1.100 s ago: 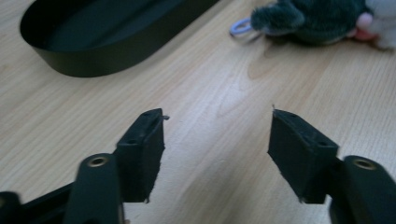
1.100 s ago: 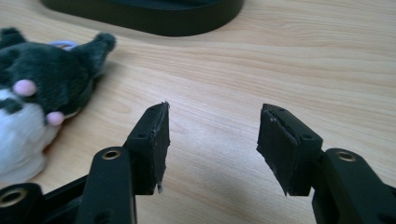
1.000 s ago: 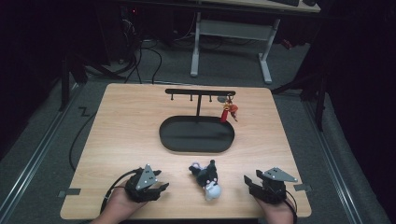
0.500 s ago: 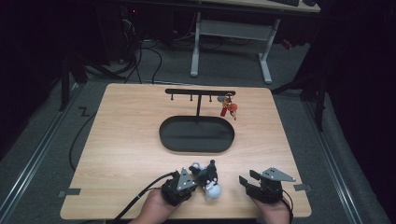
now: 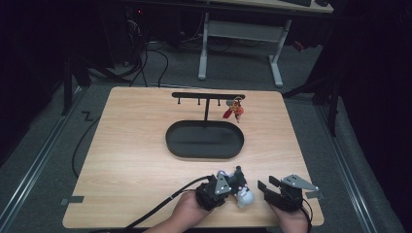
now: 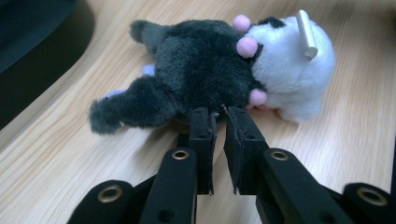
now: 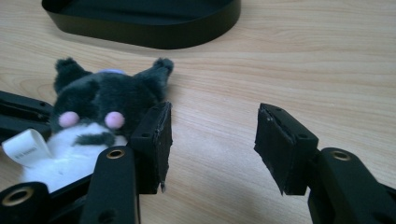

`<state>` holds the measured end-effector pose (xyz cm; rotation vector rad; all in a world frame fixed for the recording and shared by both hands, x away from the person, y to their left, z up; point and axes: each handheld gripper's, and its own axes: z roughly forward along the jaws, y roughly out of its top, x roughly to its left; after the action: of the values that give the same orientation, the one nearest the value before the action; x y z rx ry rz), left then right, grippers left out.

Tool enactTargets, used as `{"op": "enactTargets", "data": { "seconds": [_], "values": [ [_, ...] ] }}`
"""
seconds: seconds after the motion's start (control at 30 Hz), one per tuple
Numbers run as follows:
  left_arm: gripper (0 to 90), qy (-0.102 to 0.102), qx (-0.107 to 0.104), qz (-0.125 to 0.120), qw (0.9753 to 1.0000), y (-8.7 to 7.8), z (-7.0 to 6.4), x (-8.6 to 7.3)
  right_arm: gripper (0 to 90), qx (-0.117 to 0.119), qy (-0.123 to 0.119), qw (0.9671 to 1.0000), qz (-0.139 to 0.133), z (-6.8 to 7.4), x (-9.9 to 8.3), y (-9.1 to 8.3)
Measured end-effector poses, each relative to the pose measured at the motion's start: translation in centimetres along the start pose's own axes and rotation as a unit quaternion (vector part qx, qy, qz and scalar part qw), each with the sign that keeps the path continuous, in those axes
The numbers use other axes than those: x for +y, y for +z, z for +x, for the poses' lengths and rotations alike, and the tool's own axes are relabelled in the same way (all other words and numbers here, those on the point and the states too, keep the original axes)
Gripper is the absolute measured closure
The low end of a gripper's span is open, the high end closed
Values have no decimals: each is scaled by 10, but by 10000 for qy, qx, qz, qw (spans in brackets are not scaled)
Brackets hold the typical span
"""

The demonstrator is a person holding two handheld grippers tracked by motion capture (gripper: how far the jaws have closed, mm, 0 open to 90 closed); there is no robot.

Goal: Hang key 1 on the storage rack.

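Observation:
A small plush toy [image 5: 241, 192] with a dark grey body and white head lies on the wooden table [image 5: 131, 160] near its front edge. In the left gripper view the plush toy [image 6: 201, 70] lies sideways, with pink dots and a white tag on its head. My left gripper [image 6: 220, 114] has its jaws almost together, the tips nipping the dark fur at the toy's near side. My right gripper [image 7: 212, 126] stands open just right of the plush toy [image 7: 107, 98], its left jaw beside the toy's ear, nothing between the jaws.
A black oval tray [image 5: 204, 154] sits mid-table behind the toy. Behind it stands a black hook rack [image 5: 209, 95] with a red keychain [image 5: 234, 110] hanging at its right end. A cable trails off the table's front left.
My left gripper has travelled right from the front left of the table to the plush toy and shut on its fur. The right gripper stayed almost still.

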<state>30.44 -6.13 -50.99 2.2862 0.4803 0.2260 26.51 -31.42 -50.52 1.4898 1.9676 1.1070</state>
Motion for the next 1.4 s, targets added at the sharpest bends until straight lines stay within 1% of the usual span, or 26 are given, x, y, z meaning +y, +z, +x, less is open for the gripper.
{"op": "enactTargets", "data": {
  "seconds": [0.07,0.13,0.23,0.27,0.33,0.37,0.4,0.43,0.47,0.5,0.53,0.57,0.6,0.67,0.73,0.8,0.83,0.9,0.93,0.97,1.07,1.13,1.23,1.3,1.33,1.4],
  "values": [
    [814,-16,-26,28,10000,6,-1,4,462,-39,21,10000,26,-2,-1,0],
    [811,-17,-63,29,10000,7,0,6,462,-62,23,10000,41,-3,-1,0],
    [745,-60,-121,-81,9999,0,5,0,462,-60,60,9999,63,-4,-3,0],
    [717,-135,-123,-132,9997,-6,9,-4,462,-52,72,9999,73,-4,-3,0],
    [657,-422,-79,-315,9986,-21,23,-14,461,-35,69,9999,80,-5,-4,2],
    [619,-553,-1,-389,9977,-29,30,-21,461,-29,50,9999,94,-5,-4,3],
    [586,-624,111,-425,9971,-38,38,-27,461,-22,62,9999,93,-5,-4,3],
    [557,-665,323,-459,9962,-50,49,-37,460,-17,58,9999,109,-5,-4,4],
    [524,-696,461,-488,9953,-57,55,-43,460,-18,66,9999,112,-5,-4,5],
    [502,-730,654,-503,9939,-67,63,-51,459,-20,72,9999,127,-5,-4,5],
    [483,-765,879,-509,9919,-80,73,-62,459,-20,88,9999,139,-5,-4,6],
    [462,-794,1051,-511,9900,-90,81,-70,460,-14,128,9998,157,-4,-5,6],
    [446,-817,1169,-497,9885,-97,87,-77,462,-17,122,9998,154,-3,-5,6],
    [421,-846,1482,-462,9842,-115,101,-95,478,-25,128,9998,164,-2,-5,6],
    [388,-983,1755,-430,9786,-130,113,-113,489,-62,92,9998,151,-1,-4,6],
    [359,-1148,1868,-453,9746,-140,122,-129,501,-67,125,9998,131,-2,-4,6],
    [348,-1166,1912,-430,9737,-144,125,-135,507,-86,161,9997,150,-1,-4,6],
    [333,-1282,1906,-450,9722,-148,129,-144,520,-103,165,9997,161,-1,-4,6],
    [328,-1378,1856,-467,9718,-150,131,-146,524,-110,183,9996,178,-1,-4,6],
    [316,-1424,1825,-497,9716,-151,133,-146,525,-125,207,9995,182,-1,-4,6],
    [302,-1360,1890,-578,9708,-152,134,-145,535,-170,218,9995,177,-1,-3,6],
    [297,-1364,1879,-526,9712,-149,136,-146,551,-205,166,9995,198,0,-3,5],
    [287,-1291,1939,-411,9716,-146,137,-148,551,-282,94,9993,206,1,-2,4],
    [281,-1235,1960,-391,9720,-145,138,-148,550,-354,144,9991,206,1,-1,3],
    [281,-1223,1969,-398,9719,-145,137,-148,548,-381,234,9987,224,1,0,2],
    [279,-1191,1961,-433,9724,-144,137,-148,542,-479,204,9983,262,1,3,1]
  ]
}}
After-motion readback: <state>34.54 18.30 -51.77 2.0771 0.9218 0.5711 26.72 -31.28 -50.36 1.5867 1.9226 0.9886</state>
